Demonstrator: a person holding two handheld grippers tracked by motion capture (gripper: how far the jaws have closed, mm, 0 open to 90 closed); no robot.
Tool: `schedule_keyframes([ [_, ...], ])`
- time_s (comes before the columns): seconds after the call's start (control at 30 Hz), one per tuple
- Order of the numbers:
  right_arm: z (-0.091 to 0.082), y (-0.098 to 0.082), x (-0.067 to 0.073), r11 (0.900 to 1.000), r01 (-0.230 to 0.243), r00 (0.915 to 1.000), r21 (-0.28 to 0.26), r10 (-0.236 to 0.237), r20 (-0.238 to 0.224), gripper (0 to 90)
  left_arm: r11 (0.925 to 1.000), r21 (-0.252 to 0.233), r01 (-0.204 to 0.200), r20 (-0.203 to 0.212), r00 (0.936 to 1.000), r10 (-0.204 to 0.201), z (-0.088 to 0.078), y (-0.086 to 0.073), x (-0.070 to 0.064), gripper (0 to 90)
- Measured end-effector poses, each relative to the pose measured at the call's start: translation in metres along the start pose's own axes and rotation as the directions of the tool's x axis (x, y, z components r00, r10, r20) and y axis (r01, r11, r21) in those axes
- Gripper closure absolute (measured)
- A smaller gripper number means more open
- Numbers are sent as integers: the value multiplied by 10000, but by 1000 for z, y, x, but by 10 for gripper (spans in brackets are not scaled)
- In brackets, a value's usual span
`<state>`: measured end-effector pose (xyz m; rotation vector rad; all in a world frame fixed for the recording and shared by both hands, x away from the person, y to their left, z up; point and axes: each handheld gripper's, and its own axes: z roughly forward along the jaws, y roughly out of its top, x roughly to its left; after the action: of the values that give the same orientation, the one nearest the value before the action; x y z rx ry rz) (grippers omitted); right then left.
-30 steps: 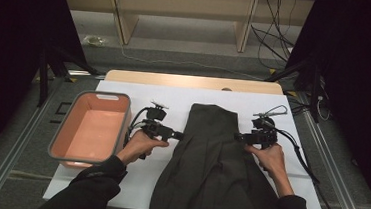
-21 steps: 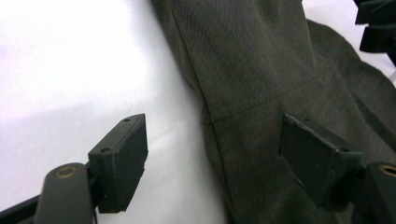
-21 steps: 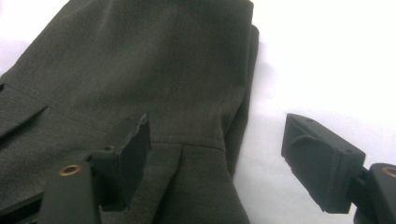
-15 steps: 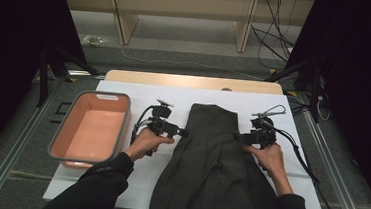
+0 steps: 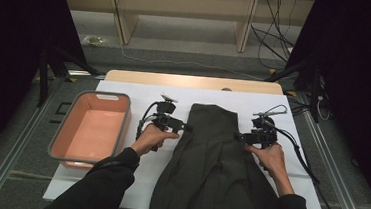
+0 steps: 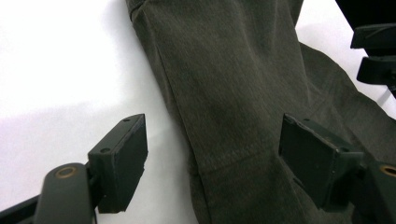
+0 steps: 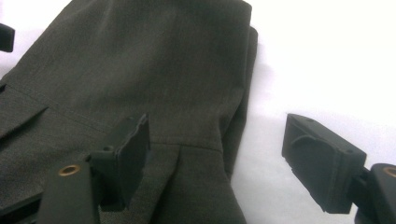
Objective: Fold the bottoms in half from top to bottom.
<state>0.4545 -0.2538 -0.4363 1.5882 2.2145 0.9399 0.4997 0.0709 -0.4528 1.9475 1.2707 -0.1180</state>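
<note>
Nearest you, your two dark sleeves come in from the bottom of the high view, and between them the wide lower part of the dark garment runs off the near edge of the white sheet that covers the table. The garment lies flat and lengthwise, broad at your end and narrowing toward its far end, roughly in the middle of the sheet. Your left gripper sits at the garment's left edge, about where the cloth has narrowed; in the left gripper view its jaws stand wide apart, one over the bare white sheet and the other over the cloth, with the garment's edge and a stitched seam running between them and nothing pinched. Your right gripper mirrors it at the right edge of the garment; in the right gripper view its jaws are equally wide, one above the cloth and one above the sheet, the folded edge of the fabric lying between them, not clamped. Whether either set of pads brushes the cloth you cannot tell from these views. Each gripper's black cable loops away over the sheet behind it. To your left, well apart from the garment, an orange bin with a grey rim stands at the left side of the sheet. Beyond the sheet a strip of bare wooden tabletop shows, then the floor with wooden legs and trailing cables.
</note>
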Motion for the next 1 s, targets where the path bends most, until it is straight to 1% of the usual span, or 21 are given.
schedule_keyframes([
  [0.03, 1, 0, 0, 10000, 7, 10000, 39, -7, 11, 245, 10000, 76, -41, 1, 10000, 41, 2, 0, 1, 232],
  [0.13, 2, 0, 0, 10000, 6, 10000, 47, -6, 6, 245, 9998, 195, 106, 34, 9999, -106, 9, 1, 0, 234],
  [0.2, 2, 1, 0, 10000, -16, 10000, 96, 16, 9, 245, 9995, 296, 127, 57, 9999, -129, 14, 1, 1, 237],
  [0.23, 3, 1, 0, 9999, 12, 10000, 144, -12, -7, 245, 9990, 384, 233, 107, 9997, -238, 18, 3, 0, 244],
  [0.3, 4, 1, 1, 9999, 15, 10000, 157, -15, 9, 245, 9989, 382, 271, 71, 9996, -274, 21, 3, -1, 248],
  [0.33, 4, 1, 1, 9999, 15, 10000, 157, -15, 9, 245, 9986, 463, 265, 53, 9996, -268, 24, 4, -1, 248],
  [0.37, 6, 1, 0, 9997, 40, 10000, 232, -40, 31, 245, 9982, 508, 311, 85, 9995, -316, 27, 4, -1, 289],
  [0.4, 6, 1, 0, 9997, 40, 10000, 232, -40, 31, 245, 9979, 530, 383, 217, 9990, -395, 28, 4, -1, 289],
  [0.43, 7, 2, 0, 9997, 36, 10000, 242, -37, 70, 245, 9975, 601, 383, 466, 9981, -411, 32, 3, -2, 389],
  [0.47, 7, 2, 0, 9997, 36, 10000, 242, -37, 70, 245, 9975, 601, 383, 466, 9981, -411, 32, 3, -2, 439],
  [0.5, 7, 3, -1, 9996, 13, 9999, 266, -16, 103, 245, 9980, 530, 334, 460, 9983, -358, 33, 3, -3, 439],
  [0.53, 8, 4, -2, 9997, 6, 10000, 254, -8, 82, 245, 9984, 533, 183, 433, 9988, -206, 33, 3, -4, 539],
  [0.6, 10, 7, -4, 9994, -44, 10000, 343, 43, 40, 244, 9987, 433, 258, 572, 9980, -283, 31, 4, -3, 662],
  [0.63, 14, 9, -5, 9991, -14, 10000, 430, 17, -68, 240, 9987, 409, 293, 655, 9973, -319, 30, 4, -2, 759],
  [0.7, 17, 10, -6, 9988, -11, 10000, 487, 15, -73, 240, 9991, 349, 252, 686, 9973, -276, 28, 4, -2, 775],
  [0.77, 25, 15, -6, 9974, 37, 10000, 721, -37, -3, 237, 9993, 306, 194, 584, 9981, -212, 27, 3, -4, 802],
  [0.93, 32, 19, -4, 9960, -12, 10000, 895, 16, -43, 237, 9997, 227, 25, 329, 9995, -33, 23, 2, -6, 814],
  [1.0, 35, 20, -3, 9952, -66, 10000, 975, 70, -34, 238, 9997, 235, 54, 334, 9994, -62, 22, 2, -4, 816],
])
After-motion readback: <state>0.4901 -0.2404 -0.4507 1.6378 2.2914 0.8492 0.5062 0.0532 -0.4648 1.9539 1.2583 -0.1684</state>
